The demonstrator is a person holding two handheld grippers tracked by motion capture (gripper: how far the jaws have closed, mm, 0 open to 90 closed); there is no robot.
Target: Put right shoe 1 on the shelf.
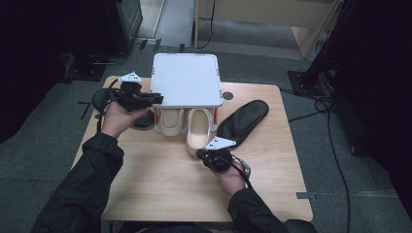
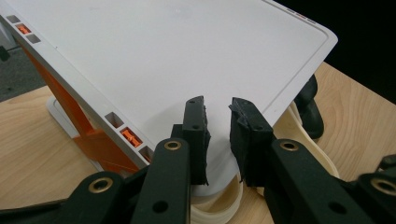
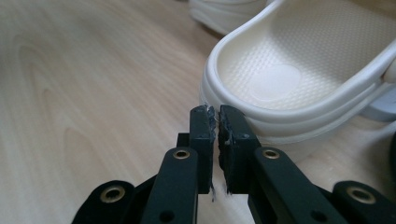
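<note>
One cream clog (image 1: 198, 133) lies mid-frame, lengthwise up the picture, toe under the white rack (image 1: 186, 80), heel toward the person. The right gripper (image 1: 200, 153) is closed, empty, at its heel rim; the left gripper (image 1: 158, 99) is shut on the rack's edge.
</note>
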